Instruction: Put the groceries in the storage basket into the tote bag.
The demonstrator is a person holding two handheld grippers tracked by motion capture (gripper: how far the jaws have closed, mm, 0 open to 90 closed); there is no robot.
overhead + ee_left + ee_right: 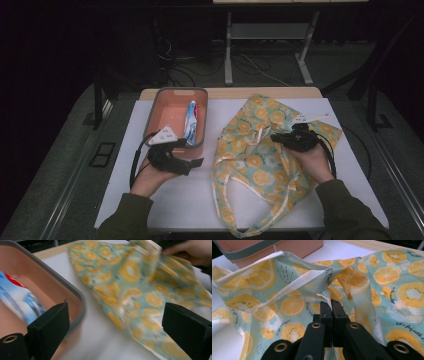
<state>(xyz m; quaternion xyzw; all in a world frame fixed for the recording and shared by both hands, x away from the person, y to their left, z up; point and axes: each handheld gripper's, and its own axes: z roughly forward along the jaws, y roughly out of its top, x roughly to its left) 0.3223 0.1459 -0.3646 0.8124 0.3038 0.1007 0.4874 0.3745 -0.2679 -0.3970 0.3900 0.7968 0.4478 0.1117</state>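
On table's right half, bag [260, 160] lies flat, right gripper [331, 305] pinching rim, mouth lifted. Left gripper [192, 152] wide, empty, beside bin [155, 107]. Tube [191, 121] in bin — packing not begun, grab and drop-in left.

The white rectangular table [190, 200] bears everything; the salmon-pink plastic tub with a grey rim [159, 111] sits at the far left; the blue-and-white tube-shaped packet [190, 121] lies in it, along its right wall; the pale-green fabric tote bag printed with orange slices [255, 165] lies right of the tub, spreading from far right to the near edge, its strap loops nearest the person.
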